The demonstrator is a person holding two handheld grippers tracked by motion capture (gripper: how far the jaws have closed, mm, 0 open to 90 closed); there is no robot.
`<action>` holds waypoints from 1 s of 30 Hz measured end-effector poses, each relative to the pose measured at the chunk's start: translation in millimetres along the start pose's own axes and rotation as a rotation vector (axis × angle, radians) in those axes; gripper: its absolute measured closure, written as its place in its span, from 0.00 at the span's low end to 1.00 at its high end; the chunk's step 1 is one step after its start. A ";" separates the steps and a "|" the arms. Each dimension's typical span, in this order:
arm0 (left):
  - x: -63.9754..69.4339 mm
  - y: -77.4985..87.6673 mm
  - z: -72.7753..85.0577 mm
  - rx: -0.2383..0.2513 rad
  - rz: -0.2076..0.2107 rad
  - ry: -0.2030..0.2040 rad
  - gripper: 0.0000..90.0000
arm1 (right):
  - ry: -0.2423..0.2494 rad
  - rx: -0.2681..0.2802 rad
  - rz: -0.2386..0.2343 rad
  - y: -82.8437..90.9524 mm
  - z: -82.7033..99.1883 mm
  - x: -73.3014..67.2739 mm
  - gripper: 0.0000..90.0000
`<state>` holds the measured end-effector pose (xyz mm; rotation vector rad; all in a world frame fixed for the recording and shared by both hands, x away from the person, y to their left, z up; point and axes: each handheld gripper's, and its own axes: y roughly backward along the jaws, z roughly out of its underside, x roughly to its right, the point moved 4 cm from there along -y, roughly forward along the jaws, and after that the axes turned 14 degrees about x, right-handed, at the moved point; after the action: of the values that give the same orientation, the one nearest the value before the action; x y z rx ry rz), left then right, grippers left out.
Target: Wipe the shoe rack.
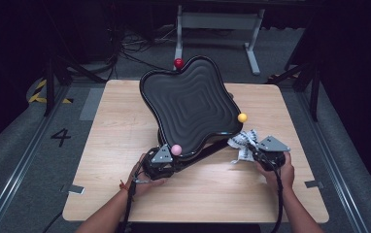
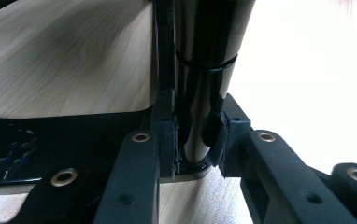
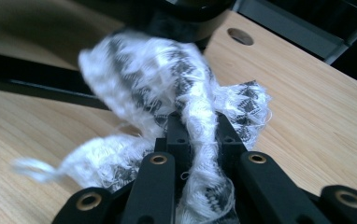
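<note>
A glossy black tray (image 1: pixel 193 104) with a wavy outline and ridged inside stands tilted up over the wooden table (image 1: pixel 115 126). Small red (image 1: pixel 177 62), yellow (image 1: pixel 242 117) and pink (image 1: pixel 176 149) balls sit at its edge. At the tray's near corner my left gripper (image 1: pixel 160 162) is shut on a glossy black edge of the tray (image 2: pixel 200 70), with the pads (image 2: pixel 216 135) pressing on either side of it. To the right of the tray my right gripper (image 1: pixel 263 150) is shut on a frayed white and black cloth (image 3: pixel 167 88), bunched above the jaws and lifted off the table.
A thin black bar (image 1: pixel 208 150) runs under the tray's near side between the two grippers. A white metal frame (image 1: pixel 217 29) stands on the floor beyond the table. Bare wood lies left of the tray and along the near edge (image 1: pixel 198 199).
</note>
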<state>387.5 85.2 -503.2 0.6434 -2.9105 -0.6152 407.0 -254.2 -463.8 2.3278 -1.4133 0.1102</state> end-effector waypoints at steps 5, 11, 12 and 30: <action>-0.1 0.0 0.0 -0.001 0.000 0.000 0.82 | -0.028 0.042 0.043 12.3 -7.7 12.7 0.90; 0.0 0.0 0.0 -0.001 0.001 -0.001 0.82 | -0.056 0.113 0.049 25.4 -21.1 16.5 0.90; -0.1 0.0 0.0 -0.001 0.001 -0.001 0.82 | -0.053 0.133 0.038 27.0 -25.6 13.7 0.90; -0.4 -0.2 -0.1 0.005 0.010 0.007 0.82 | 0.048 0.165 -0.102 -1.7 -49.6 -23.8 0.89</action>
<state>387.9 85.2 -503.2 0.6296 -2.9080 -0.6040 404.1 -214.6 -425.6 2.5079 -1.3035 0.2600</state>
